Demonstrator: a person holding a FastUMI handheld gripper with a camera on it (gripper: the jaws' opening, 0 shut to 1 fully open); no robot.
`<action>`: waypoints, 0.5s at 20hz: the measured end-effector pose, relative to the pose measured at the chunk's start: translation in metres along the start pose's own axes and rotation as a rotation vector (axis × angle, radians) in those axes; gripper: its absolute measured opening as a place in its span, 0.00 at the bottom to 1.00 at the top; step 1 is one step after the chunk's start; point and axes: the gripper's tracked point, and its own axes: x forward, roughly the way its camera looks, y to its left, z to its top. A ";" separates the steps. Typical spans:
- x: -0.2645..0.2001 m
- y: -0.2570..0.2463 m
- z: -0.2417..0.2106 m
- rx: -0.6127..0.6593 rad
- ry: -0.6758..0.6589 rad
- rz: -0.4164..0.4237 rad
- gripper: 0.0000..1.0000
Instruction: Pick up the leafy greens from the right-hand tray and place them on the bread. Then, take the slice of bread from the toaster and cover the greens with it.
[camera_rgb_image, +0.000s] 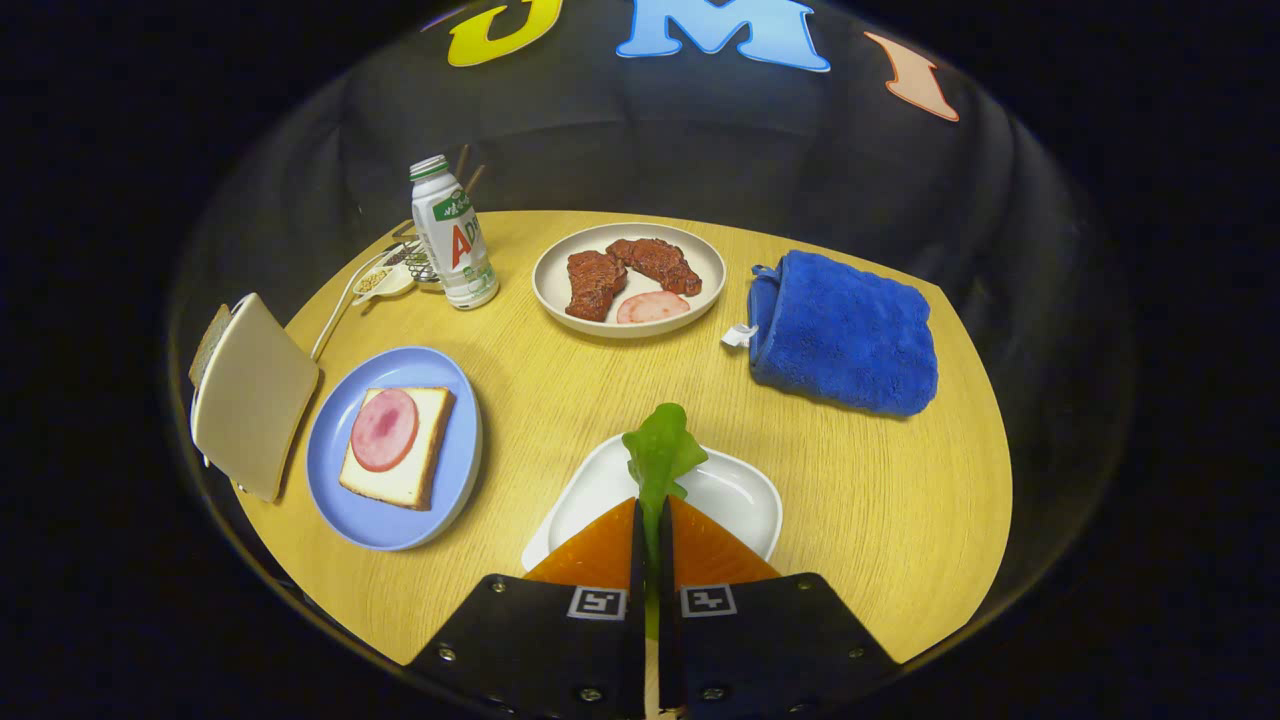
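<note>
Gripper (652, 520) fingers pinched on stem of greens (660, 455), leaf sticking up ahead of tips, over white tray (740, 495). To the left: blue plate (345, 505) w/ bread (420, 470) + ham slice (384, 429); toaster (252, 395) beyond it at table (560, 400) edge. Farther out: meat plate (560, 300), bottle (455, 240), blue towel (845, 335).

A booth: black cloth wall (700, 150) behind food-laid wooden table (880, 480).

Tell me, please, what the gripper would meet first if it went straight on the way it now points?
The gripper, its fingers shut on the lettuce leaf, points over the white tray. Beyond that lies bare table, then probably the plate of meat; depth and height are unclear.
</note>
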 end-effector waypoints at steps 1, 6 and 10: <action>-0.001 0.003 0.005 -0.008 -0.004 -0.008 0.05; -0.006 0.026 0.021 -0.019 -0.006 -0.008 0.05; -0.010 0.046 0.034 -0.043 -0.032 -0.001 0.06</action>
